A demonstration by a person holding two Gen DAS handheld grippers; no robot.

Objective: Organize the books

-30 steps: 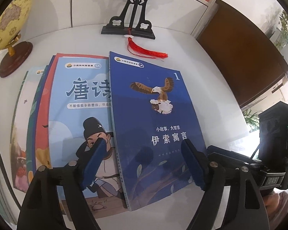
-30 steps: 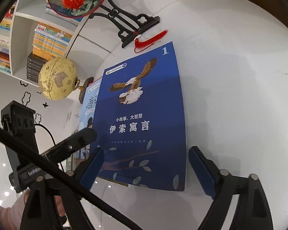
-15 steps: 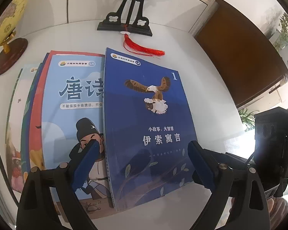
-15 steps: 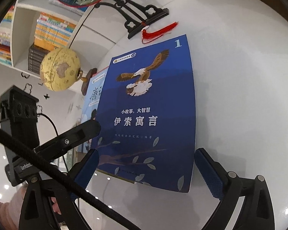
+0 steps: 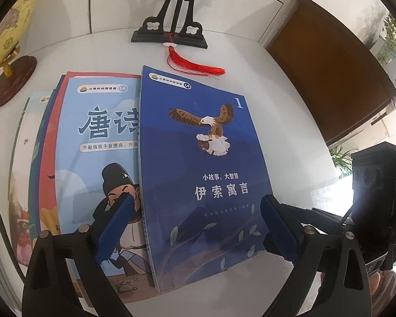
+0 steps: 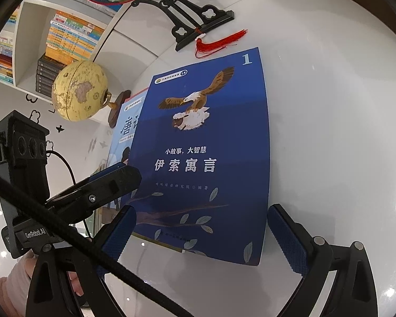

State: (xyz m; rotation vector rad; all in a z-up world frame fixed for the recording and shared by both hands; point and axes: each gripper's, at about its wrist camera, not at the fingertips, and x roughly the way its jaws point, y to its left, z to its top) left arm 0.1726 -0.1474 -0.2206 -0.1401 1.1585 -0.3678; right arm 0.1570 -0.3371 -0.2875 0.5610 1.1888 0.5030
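A dark blue book with an eagle [image 5: 203, 158] [image 6: 206, 137] lies flat on the white table [image 6: 330, 132]. Its left edge overlaps a fanned pile of books topped by a light blue one [image 5: 100, 145] [image 6: 129, 129]. My left gripper [image 5: 196, 211] hovers over the dark blue book's lower half, its jaws opening and straddling the book without touching it. My right gripper [image 6: 202, 216] is open above the same book's near edge, nothing pressed between its pads. Each gripper's body shows at the edge of the other's view.
A yellow globe [image 5: 5, 39] [image 6: 79, 92] stands behind the pile on the left. A black fan stand [image 5: 171, 31] with a red tassel [image 5: 195, 63] sits at the back. A bookshelf [image 6: 60, 39] and a brown cabinet [image 5: 330, 79] lie beyond the table.
Both grippers' jaws have spread wider, the left one more. The books have stayed where they were.
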